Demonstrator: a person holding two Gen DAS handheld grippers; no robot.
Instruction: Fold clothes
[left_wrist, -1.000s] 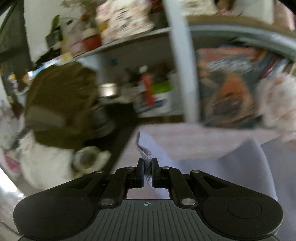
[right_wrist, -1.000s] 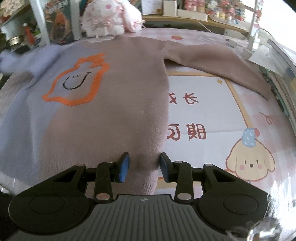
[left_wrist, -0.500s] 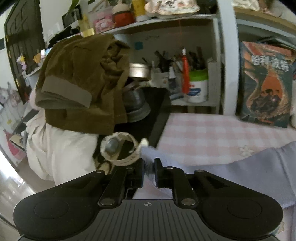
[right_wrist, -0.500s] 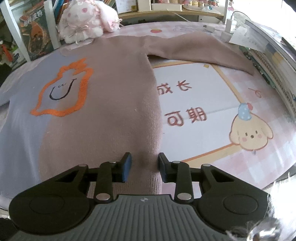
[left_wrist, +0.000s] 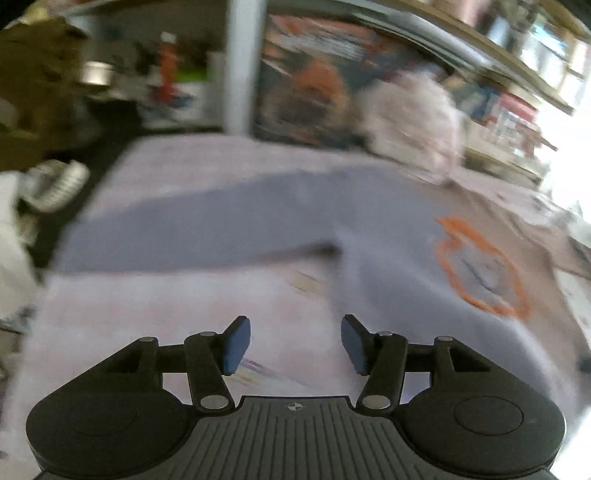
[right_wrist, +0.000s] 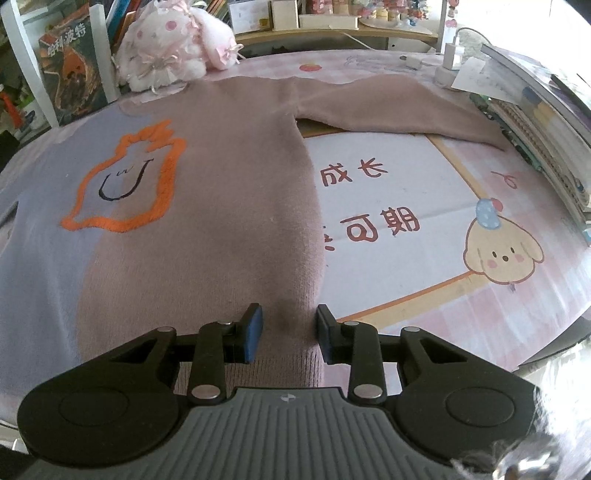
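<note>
Shelves of books and a pink plush toy (right_wrist: 173, 44) back a table covered by a pink printed mat (right_wrist: 424, 206) with a cartoon puppy. On it your sweater (right_wrist: 207, 206) lies flat and spread, hem toward you: one half mauve-brown, the other lavender, with an orange-outlined motif (right_wrist: 122, 184) on the chest. The brown sleeve (right_wrist: 399, 110) stretches out sideways toward a stack of books (right_wrist: 546, 122) at the mat's edge; the lavender sleeve (left_wrist: 192, 225) likewise lies extended, though the left wrist view is blurred. No fold shows anywhere in either view, so both sleeves and the body remain to be folded; judged from this, the garment is laid out for folding rather than partly folded. Your left gripper (left_wrist: 291, 343) stands wide apart over the mat just beside the lavender side, holding nothing. Your right gripper (right_wrist: 286, 332) is parted, its jaws straddling the ribbed hem near the brown side seam, not yet closed on it.
</note>
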